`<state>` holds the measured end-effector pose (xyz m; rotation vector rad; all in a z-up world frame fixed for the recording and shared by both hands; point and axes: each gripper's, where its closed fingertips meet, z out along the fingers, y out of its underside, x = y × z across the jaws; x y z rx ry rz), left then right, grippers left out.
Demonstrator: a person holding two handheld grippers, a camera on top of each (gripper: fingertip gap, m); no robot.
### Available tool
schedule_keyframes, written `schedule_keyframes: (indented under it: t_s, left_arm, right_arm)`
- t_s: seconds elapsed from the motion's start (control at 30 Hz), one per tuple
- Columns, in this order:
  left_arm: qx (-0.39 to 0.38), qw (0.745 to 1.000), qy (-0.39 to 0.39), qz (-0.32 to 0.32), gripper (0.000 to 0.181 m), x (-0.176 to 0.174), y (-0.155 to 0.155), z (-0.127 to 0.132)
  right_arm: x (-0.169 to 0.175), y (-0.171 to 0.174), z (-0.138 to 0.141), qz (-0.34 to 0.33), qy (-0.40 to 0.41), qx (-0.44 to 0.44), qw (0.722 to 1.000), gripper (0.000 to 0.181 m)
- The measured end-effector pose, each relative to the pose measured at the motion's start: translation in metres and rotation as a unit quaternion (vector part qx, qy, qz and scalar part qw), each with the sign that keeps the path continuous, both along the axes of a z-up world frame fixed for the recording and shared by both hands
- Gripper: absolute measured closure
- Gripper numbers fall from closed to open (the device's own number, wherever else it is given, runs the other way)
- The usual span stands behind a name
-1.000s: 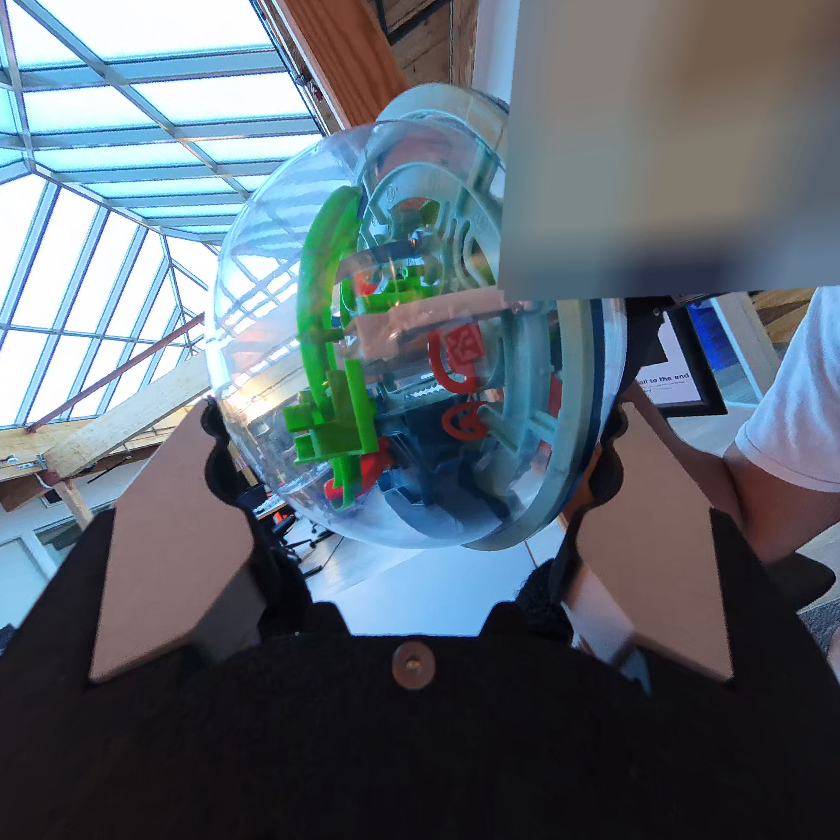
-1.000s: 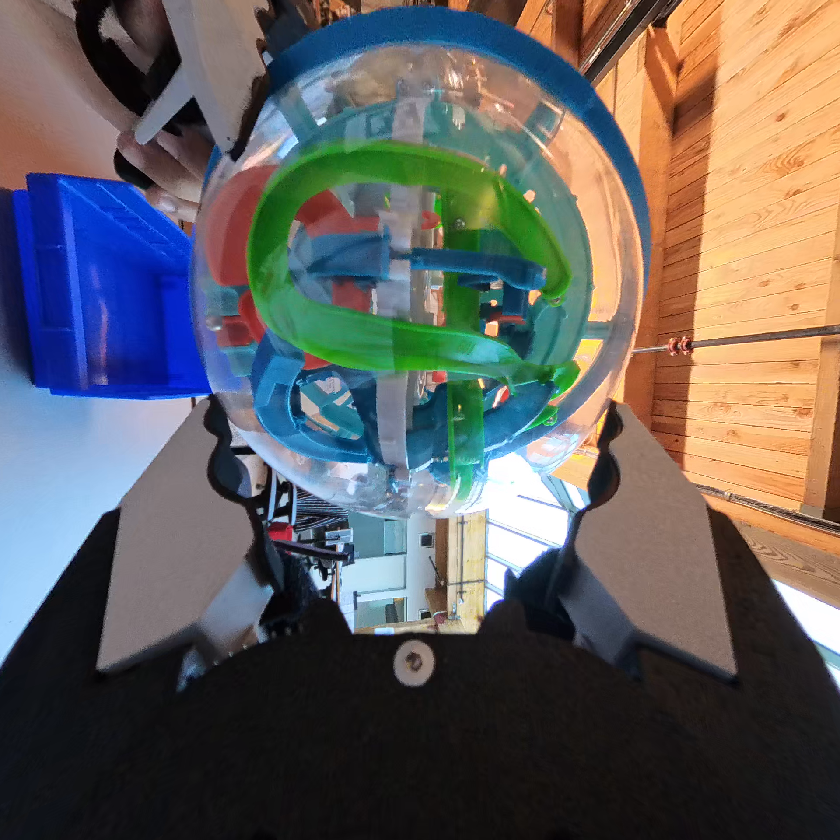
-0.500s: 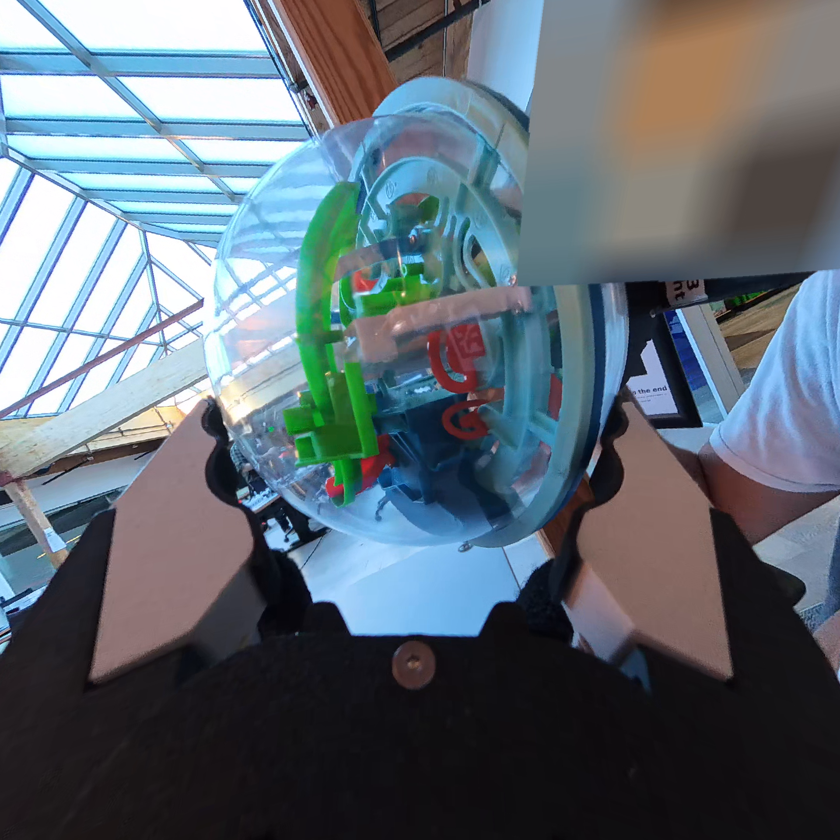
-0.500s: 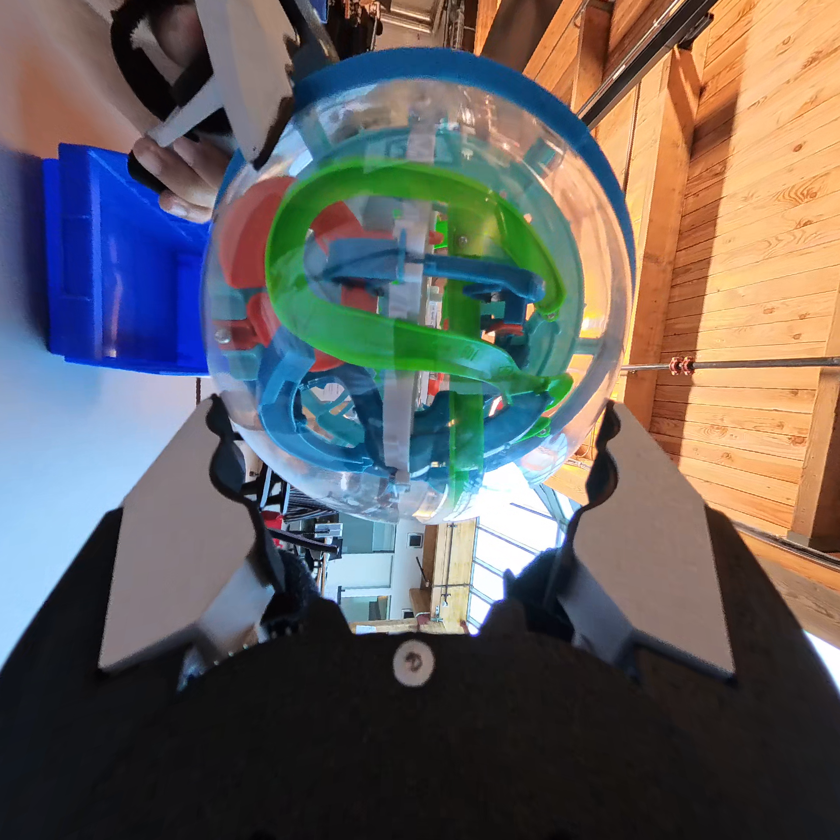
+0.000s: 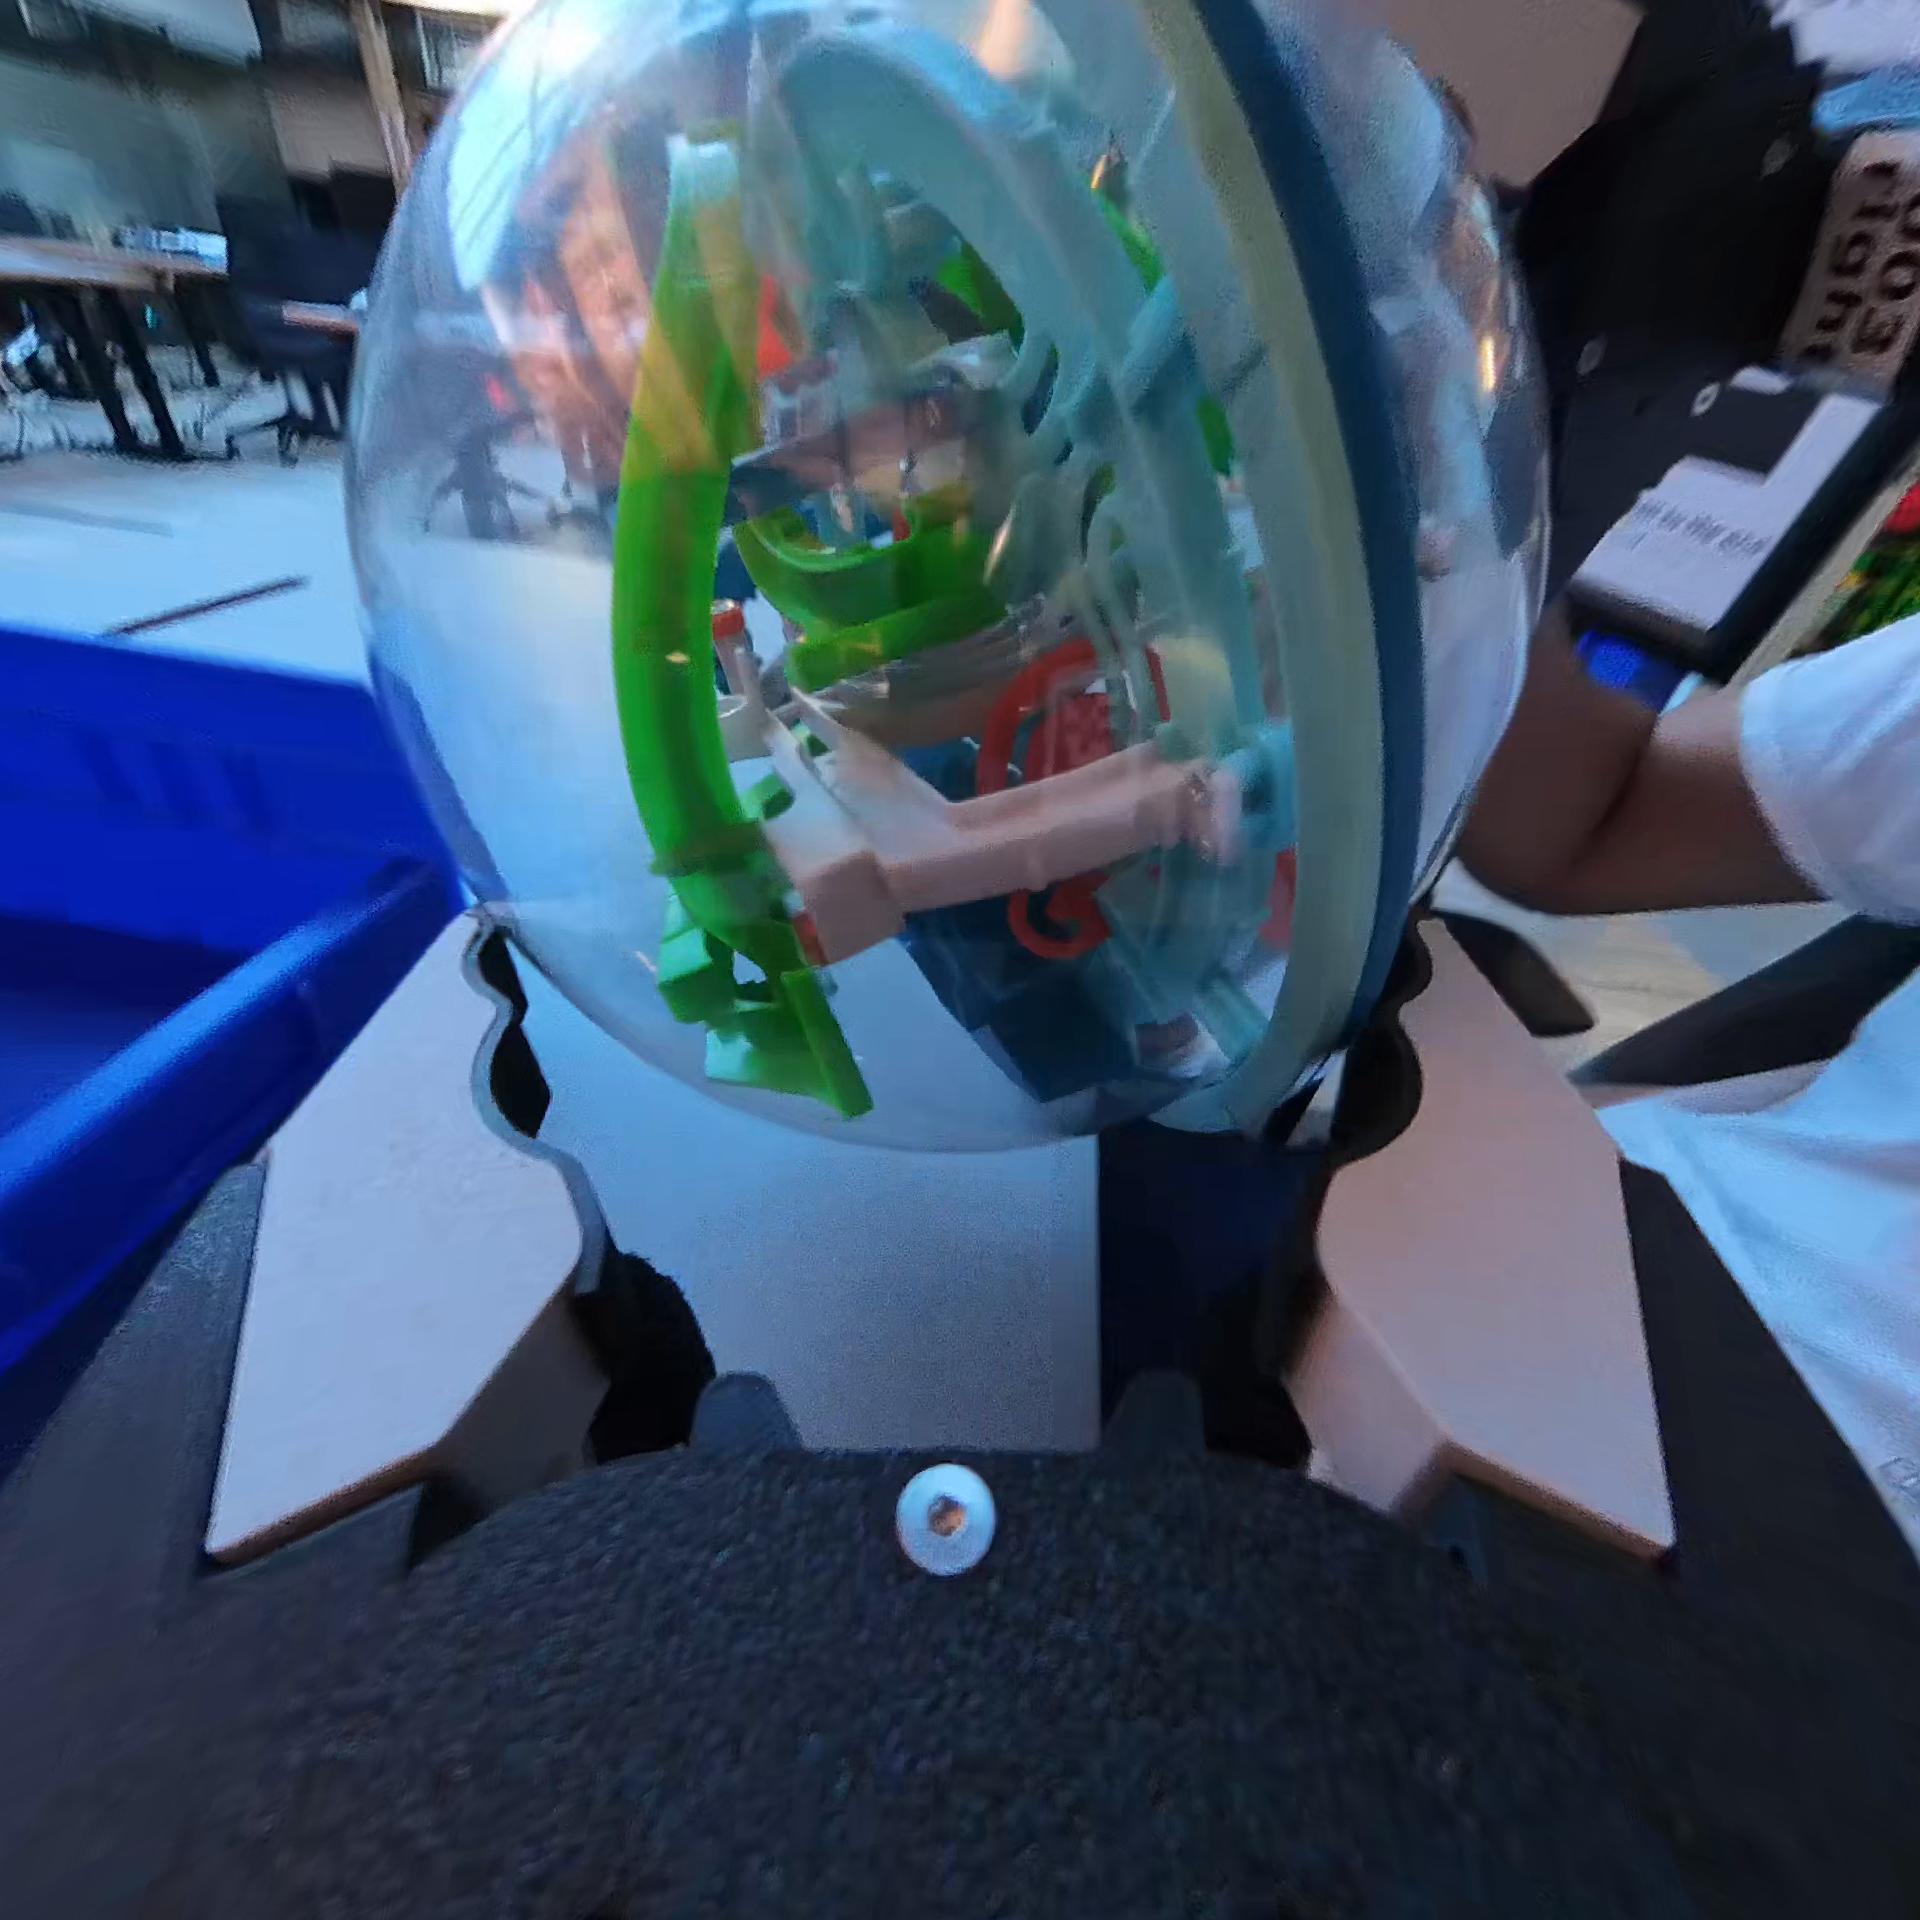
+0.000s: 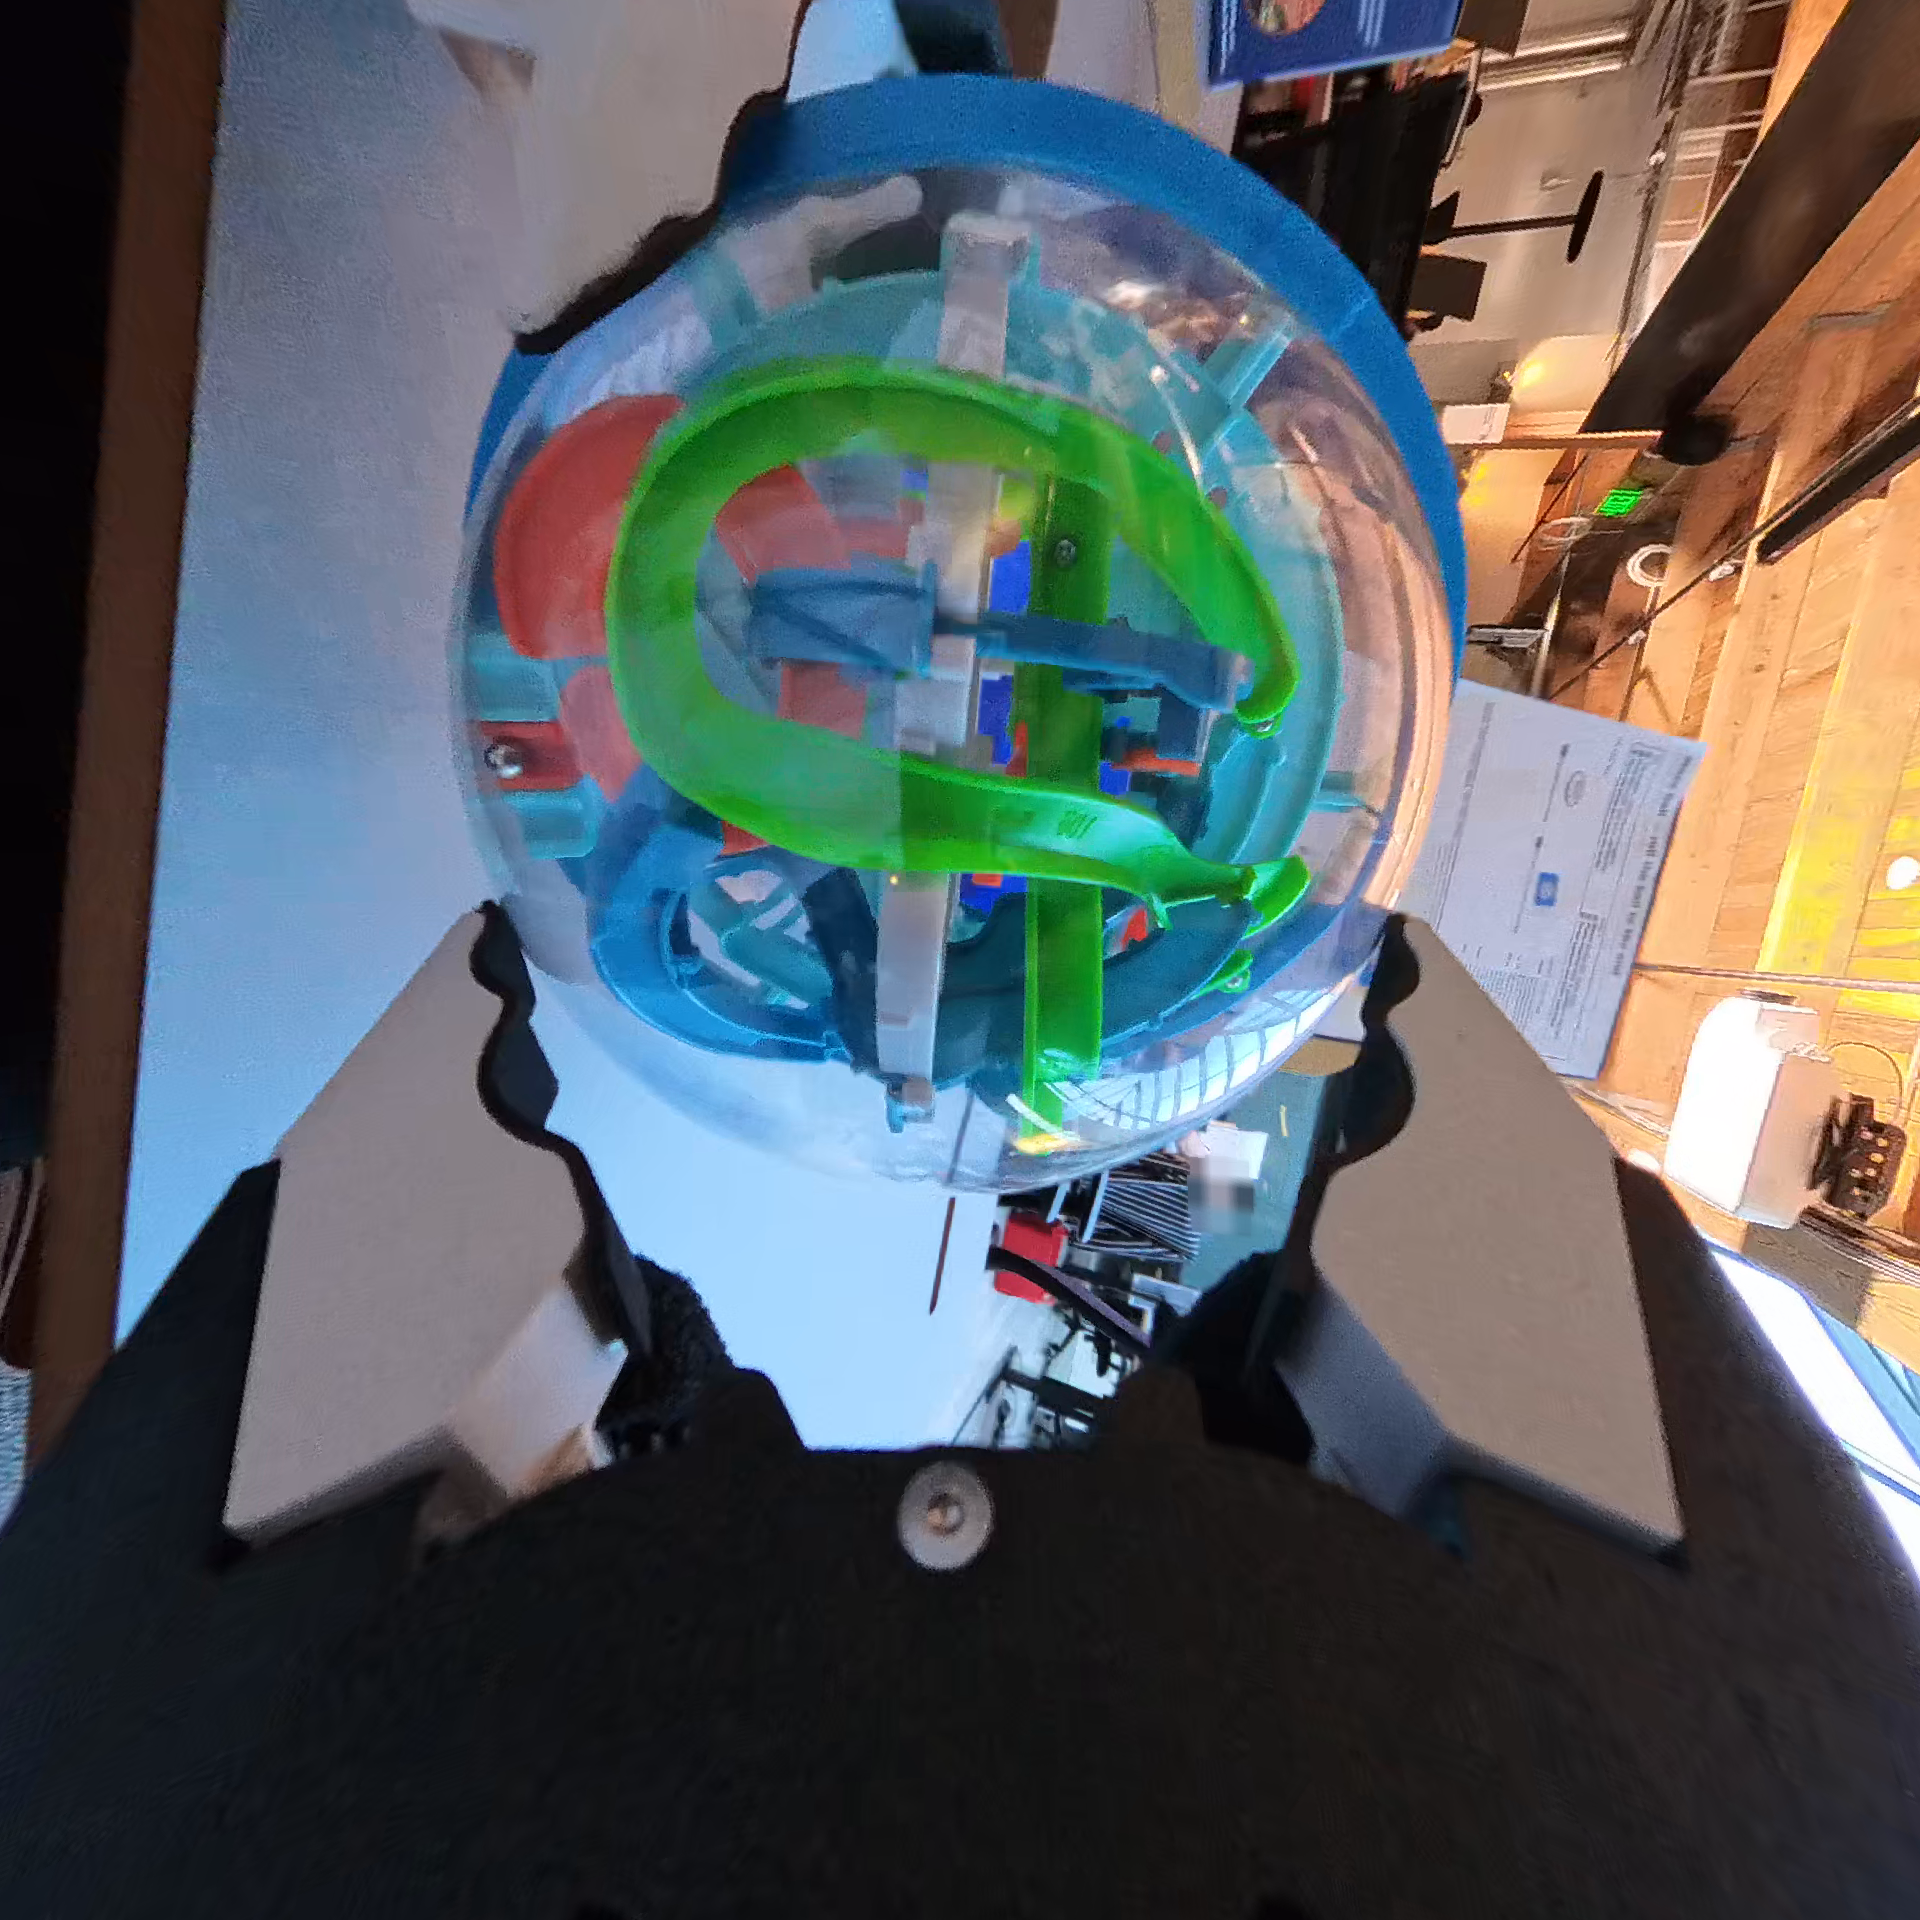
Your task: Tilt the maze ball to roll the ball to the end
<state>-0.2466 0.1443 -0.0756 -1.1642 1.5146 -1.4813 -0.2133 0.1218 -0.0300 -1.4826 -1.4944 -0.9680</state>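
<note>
The maze ball is a clear sphere with green, blue and red tracks inside and a dark blue band round its middle. My left gripper is shut on it, one finger on the clear shell and one at the band. My right gripper is also shut on the maze ball, gripping the clear half from the other side. In the right wrist view a small silver ball sits on a red piece near the shell's left edge. The ball is held in the air above a white table.
A blue bin stands on the table to the left of the ball. A person's forearm and white sleeve are at the right. A printed sheet stands at the right in the right wrist view. Wooden walls and desks lie beyond.
Both grippers have swung downward with the ball. The left wrist view went from the glass roof to the table and blue bin. The blue bin has left the right wrist view.
</note>
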Motion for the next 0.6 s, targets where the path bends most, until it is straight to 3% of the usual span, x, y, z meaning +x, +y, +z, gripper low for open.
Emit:
schedule_keyframes:
  t_s: [0.2, 0.27, 0.6]
  left_arm:
    - [0.053, 0.994, 0.096, 0.008, 0.025, 0.006, 0.006, -0.042]
    - [0.034, 0.989, 0.142, 0.0, 0.023, 0.004, 0.004, -0.052]
    - [-0.06, 0.978, 0.197, -0.034, 0.021, 0.01, 0.013, -0.025]
  right_arm:
    - [0.012, 0.004, -0.038, -0.009, -0.024, 0.042, 0.999, 0.028]
    - [0.013, 0.003, -0.051, -0.007, -0.027, 0.04, 0.999, 0.028]
    - [0.012, 0.007, -0.052, -0.011, 0.006, 0.06, 0.998, 0.03]
